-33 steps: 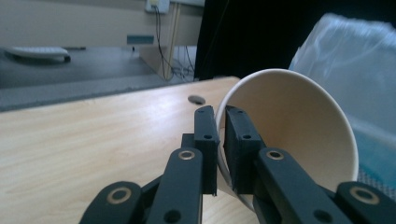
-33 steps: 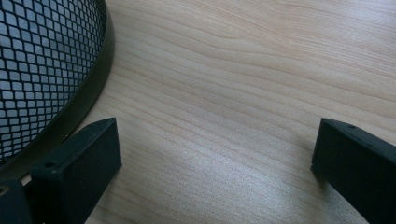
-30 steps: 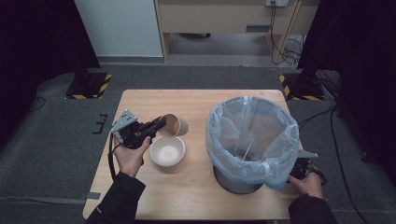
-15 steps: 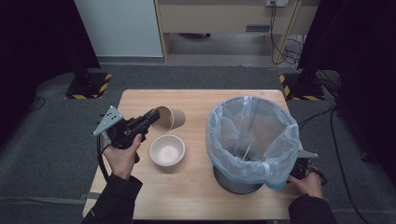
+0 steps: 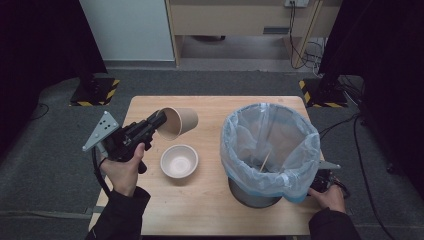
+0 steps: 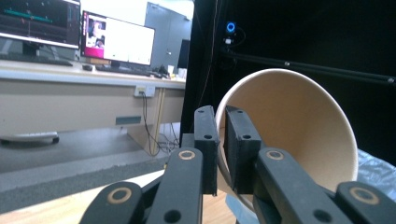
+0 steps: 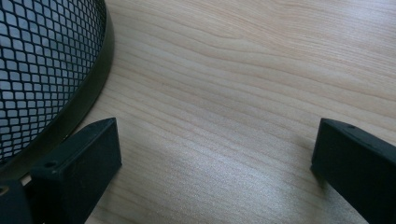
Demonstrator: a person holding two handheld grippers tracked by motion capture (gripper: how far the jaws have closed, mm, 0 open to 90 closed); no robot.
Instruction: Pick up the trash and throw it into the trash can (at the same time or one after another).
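Note:
My left gripper (image 5: 156,121) is shut on the rim of a brown paper cup (image 5: 179,123), which hangs tipped on its side above the wooden table (image 5: 210,210). In the left gripper view the two jaws pinch the cup (image 6: 289,140) wall, one inside and one outside; my left gripper (image 6: 221,149) points level. Below the cup a white paper bowl (image 5: 179,161) sits upright on the table. My right gripper (image 5: 325,181) rests low beside the bin (image 5: 270,150); in its own view my right gripper (image 7: 215,154) has its jaws wide apart over bare wood.
The mesh bin (image 7: 42,70) with a clear blue liner stands on the right half of the table and holds a thin wooden stick (image 5: 263,161). Beyond the table's far edge are a grey floor, a desk and cables.
My left gripper has lifted the cup up off the table and swung it slightly right and away from the bowl. The right hand has stayed put.

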